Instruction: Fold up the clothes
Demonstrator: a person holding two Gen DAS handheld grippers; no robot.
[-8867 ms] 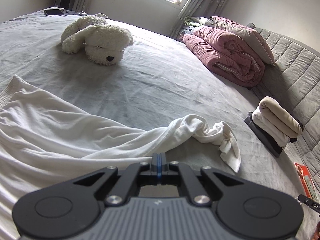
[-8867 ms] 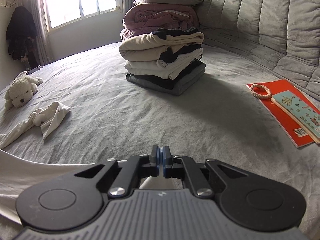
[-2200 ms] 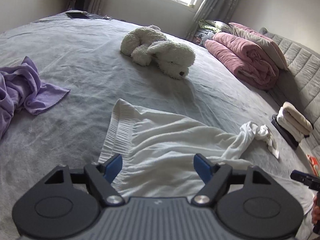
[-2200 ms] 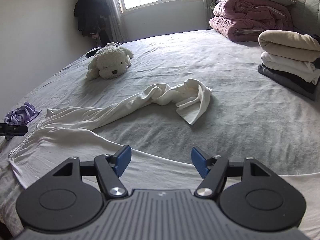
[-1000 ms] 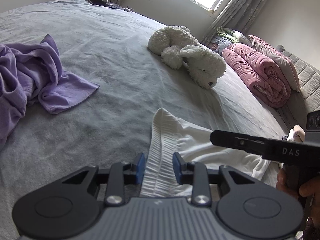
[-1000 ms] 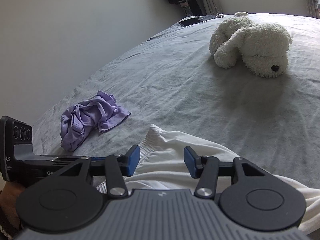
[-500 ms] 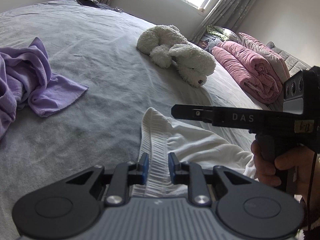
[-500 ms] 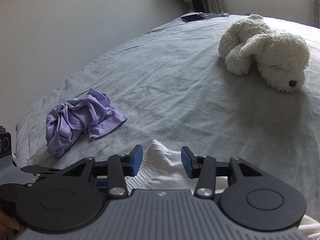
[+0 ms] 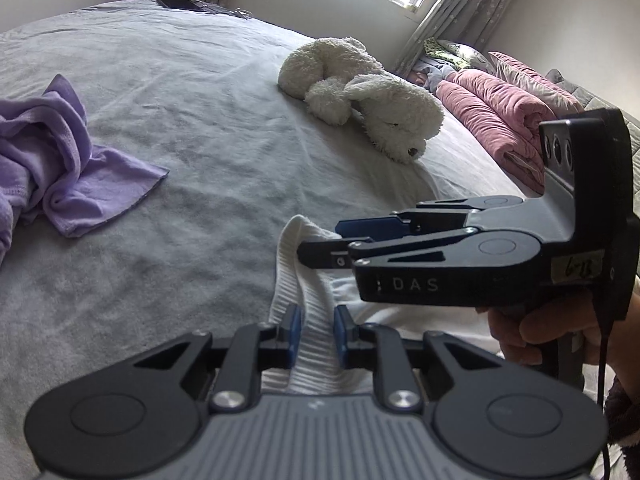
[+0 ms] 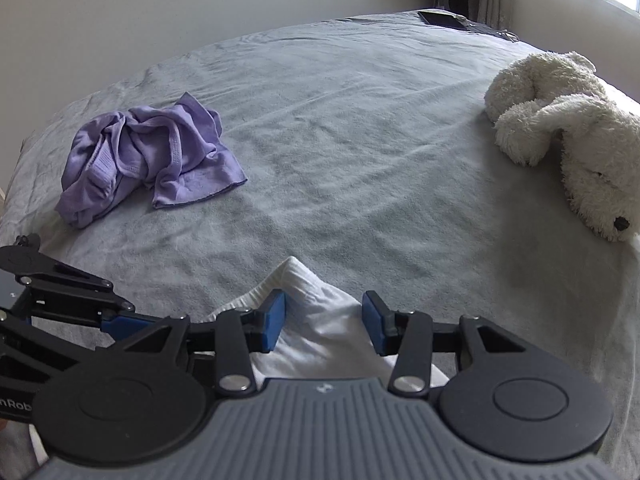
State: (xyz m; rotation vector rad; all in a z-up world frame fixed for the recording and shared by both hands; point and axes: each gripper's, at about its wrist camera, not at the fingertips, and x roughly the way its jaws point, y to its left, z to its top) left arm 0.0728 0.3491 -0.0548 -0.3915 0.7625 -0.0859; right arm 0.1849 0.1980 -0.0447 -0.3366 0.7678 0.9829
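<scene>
On the near edge of the grey bed, the left gripper is closing on the white garment's ribbed hem; the right gripper straddles its corner, unclenched. Folding apparently has yet to begin; the purple garment lies crumpled far left.

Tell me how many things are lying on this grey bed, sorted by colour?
White: 2, the ribbed-hem white cotton garment and the fluffy white plush dog.
Purple: 1, the crumpled purple cloth.
Pink: 1, the folded pink quilt.
Black: 1, a flat dark device at the far edge.
Total: 5.
</scene>
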